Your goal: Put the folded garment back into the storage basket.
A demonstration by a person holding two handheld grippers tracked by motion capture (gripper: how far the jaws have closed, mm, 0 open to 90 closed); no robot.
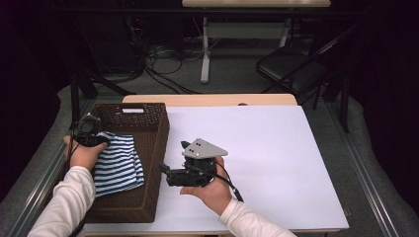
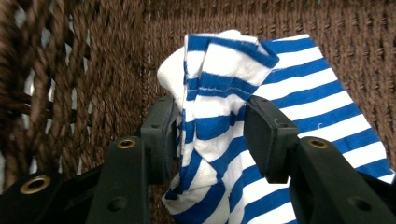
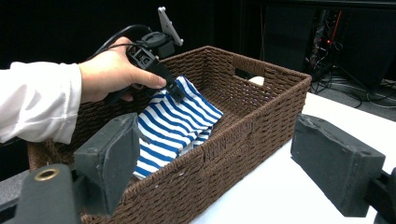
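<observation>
Coarse woven wicker basket point(image 1: 157, 148); soft striped knit cloth point(image 1: 118, 165); matt white tabletop point(image 1: 276, 163)

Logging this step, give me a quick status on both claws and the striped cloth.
Left claw shut on striped cloth, inside the wicker basket. Right claw open, empty, beside the basket over the table. Nothing in the way.

High view overhead, all 3 views share basket point(image 1: 148, 163)
</observation>
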